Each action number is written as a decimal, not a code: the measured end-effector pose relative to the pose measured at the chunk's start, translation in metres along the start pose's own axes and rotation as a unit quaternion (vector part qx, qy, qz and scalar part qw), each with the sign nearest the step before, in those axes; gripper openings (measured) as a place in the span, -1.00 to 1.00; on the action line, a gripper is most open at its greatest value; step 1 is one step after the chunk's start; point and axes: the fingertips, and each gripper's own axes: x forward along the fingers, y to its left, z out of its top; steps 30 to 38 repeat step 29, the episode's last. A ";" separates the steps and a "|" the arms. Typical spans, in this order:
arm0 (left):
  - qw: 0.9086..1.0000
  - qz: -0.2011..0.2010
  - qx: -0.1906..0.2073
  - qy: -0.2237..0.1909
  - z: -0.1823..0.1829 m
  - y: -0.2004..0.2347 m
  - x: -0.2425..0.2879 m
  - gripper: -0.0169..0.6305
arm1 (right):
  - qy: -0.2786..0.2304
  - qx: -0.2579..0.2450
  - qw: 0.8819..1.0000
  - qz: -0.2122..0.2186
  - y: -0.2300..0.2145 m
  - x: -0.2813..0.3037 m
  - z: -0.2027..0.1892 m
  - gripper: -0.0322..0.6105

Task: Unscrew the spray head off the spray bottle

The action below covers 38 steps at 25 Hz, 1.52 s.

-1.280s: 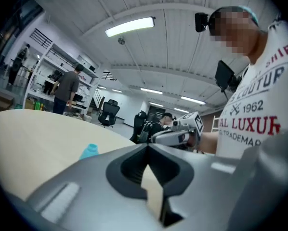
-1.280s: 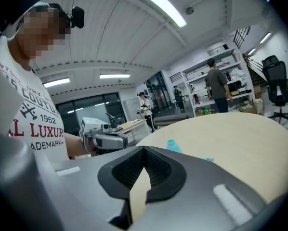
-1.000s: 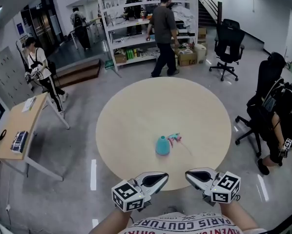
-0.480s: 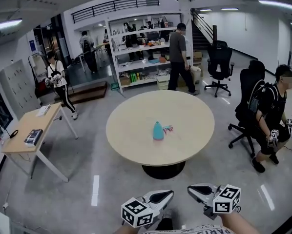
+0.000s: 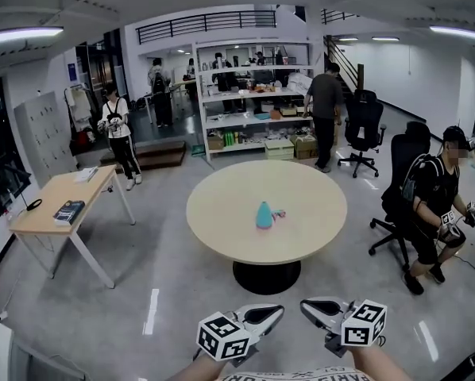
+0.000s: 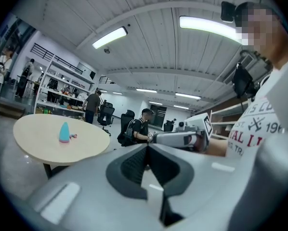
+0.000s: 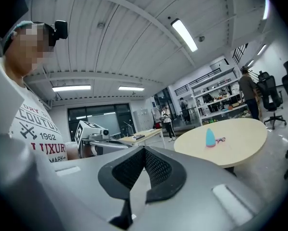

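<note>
Left gripper (image 5: 274, 313): clenched, pads pressed together, nothing between them. Right gripper (image 5: 309, 305): same, closed and empty. Both at the bottom centre of the head view, tips angled toward each other, held over the grey glossy floor (image 5: 158, 292) and well short of the table.

Spray bottle (image 5: 264, 215): teal, upright, near the middle of the round table (image 5: 222, 228), centre of the frame and well apart from both sets of fingertips. Pink spray head (image 5: 279, 213): lying on the table top just right of the bottle; too small to tell whether touching it. In the left gripper view, bottle at mid left (image 6: 64, 133), far beyond the closed jaws. In the right gripper view, bottle at mid right (image 7: 210, 137), likewise far off.

Surface: pale wood top on a single dark pedestal base (image 5: 266, 276).

Room: open office. White shelving rack (image 5: 253, 94) at upper centre with a standing person (image 5: 326, 113) beside it. Wooden desk (image 5: 51, 209) at left, a book (image 5: 69, 211) on it. Another standing person (image 5: 118, 133) at upper left. Black office chair (image 5: 363, 129) at upper right, seated person (image 5: 438, 205) at right edge.
</note>
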 end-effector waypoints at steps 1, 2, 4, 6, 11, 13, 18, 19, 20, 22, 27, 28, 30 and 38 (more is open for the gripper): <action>1.000 0.000 0.002 -0.001 0.001 -0.002 -0.003 -0.94 | 0.001 -0.004 1.000 0.000 0.005 0.001 0.001 -0.90; 1.000 0.001 0.004 -0.002 0.002 -0.004 -0.005 -0.94 | 0.003 -0.009 1.000 0.000 0.008 0.001 0.002 -0.90; 1.000 0.003 0.007 -0.002 0.004 -0.007 -0.009 -0.94 | 0.002 -0.012 1.000 0.004 0.014 0.001 0.003 -0.90; 1.000 0.007 0.010 0.000 0.002 -0.010 -0.011 -0.94 | 0.000 -0.008 1.000 0.013 0.019 -0.002 0.000 -0.90; 1.000 0.012 0.004 0.002 -0.008 -0.021 -0.009 -0.94 | 0.002 -0.006 1.000 0.013 0.022 -0.013 -0.009 -0.90; 1.000 0.012 0.007 0.004 -0.011 -0.027 -0.007 -0.94 | 0.004 -0.006 1.000 0.013 0.024 -0.017 -0.013 -0.90; 1.000 0.020 0.015 0.001 -0.010 -0.038 -0.012 -0.94 | 0.007 -0.010 1.000 0.017 0.034 -0.024 -0.014 -0.90; 1.000 0.021 0.015 0.001 -0.010 -0.039 -0.013 -0.94 | 0.006 -0.011 1.000 0.018 0.035 -0.024 -0.013 -0.90; 1.000 0.021 0.015 0.001 -0.011 -0.041 -0.014 -0.94 | 0.006 -0.011 1.000 0.018 0.036 -0.025 -0.014 -0.90; 1.000 0.022 0.016 0.001 -0.014 -0.045 -0.014 -0.94 | 0.005 -0.012 1.000 0.019 0.037 -0.028 -0.016 -0.90; 0.999 0.029 0.020 0.005 -0.016 -0.051 -0.014 -0.94 | 0.007 -0.013 1.000 0.023 0.043 -0.034 -0.019 -0.90; 0.999 0.031 0.021 0.005 -0.015 -0.052 -0.014 -0.94 | 0.007 -0.014 1.000 0.023 0.043 -0.035 -0.019 -0.90; 0.999 0.032 0.023 0.005 -0.014 -0.052 -0.014 -0.94 | 0.007 -0.015 1.000 0.022 0.044 -0.036 -0.018 -0.90; 0.999 0.032 0.023 0.005 -0.014 -0.052 -0.014 -0.94 | 0.007 -0.015 1.000 0.022 0.044 -0.036 -0.018 -0.90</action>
